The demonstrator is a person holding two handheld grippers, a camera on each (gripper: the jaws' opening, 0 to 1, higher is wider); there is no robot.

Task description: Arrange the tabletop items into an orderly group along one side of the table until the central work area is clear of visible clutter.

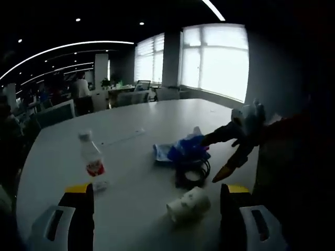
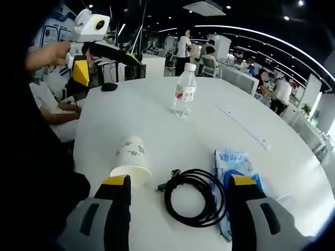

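Left gripper view: the left gripper (image 1: 157,201), jaws spread and empty, hovers over a pale round table (image 1: 131,130) in a dim open office with bright windows (image 1: 214,60). A clear plastic water bottle (image 1: 93,159) stands near a toppled white paper cup (image 1: 189,204), a coiled black cable (image 1: 192,172) and a blue plastic packet (image 1: 180,150).

Right gripper view: the right gripper (image 2: 180,201), jaws parted and empty, faces the cup, cable and packet; the bottle stands well beyond.
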